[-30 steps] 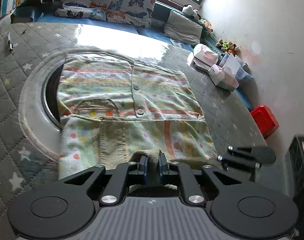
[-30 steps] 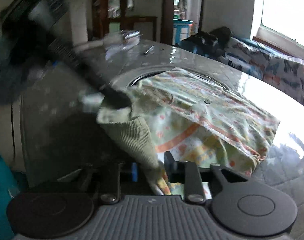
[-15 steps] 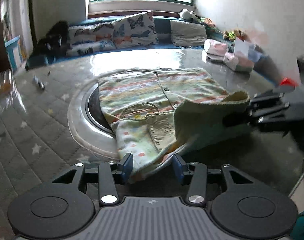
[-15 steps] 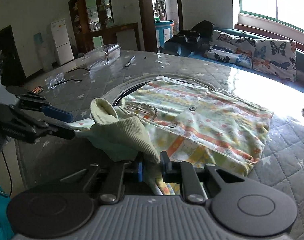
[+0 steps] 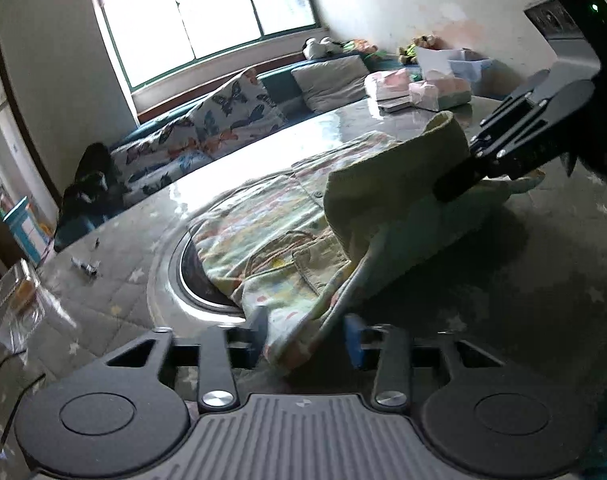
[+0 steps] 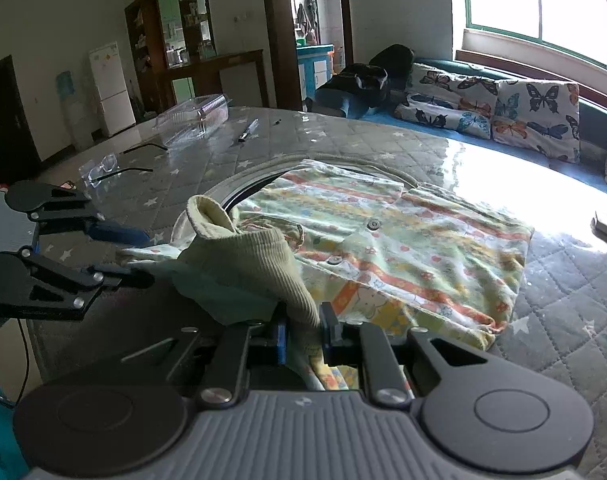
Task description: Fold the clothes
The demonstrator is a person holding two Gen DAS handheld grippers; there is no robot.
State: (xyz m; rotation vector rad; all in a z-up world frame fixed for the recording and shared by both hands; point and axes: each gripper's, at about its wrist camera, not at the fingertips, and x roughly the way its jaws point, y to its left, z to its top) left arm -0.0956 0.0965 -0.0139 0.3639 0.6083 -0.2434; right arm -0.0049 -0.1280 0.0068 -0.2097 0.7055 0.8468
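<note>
Since the frame a second ago, the fingers of the left gripper (image 5: 306, 330) have been parted from a tight pinch on the ribbed hem to a wide gap, and the shirt (image 6: 387, 248) has been lifted at its near edge and drawn across. In the left wrist view, a fold of the patterned cloth hangs loosely between the spread blue-padded fingers; whether it is touched by either pad cannot be told through the blur. The right gripper (image 6: 301, 334) is seen closed on the pale ribbed cuff (image 6: 247, 256), which is pinched between its two fingers and raised above the bench (image 6: 335, 136). The rest of the shirt lies flat on the quilted bench, partly over the round inset ring (image 5: 175, 264). Only in the right wrist view are the buttons, the clear plastic box (image 6: 193, 118), the safety glasses (image 6: 103, 166) and the pen (image 6: 248, 130) shown, with the left gripper's dark linkage at the far left. Only in the left wrist view are the tissue packs (image 5: 419, 90) and the soft toys by the wall shown, with the right gripper reaching in from the upper right, its fingers buried in the raised cloth.
</note>
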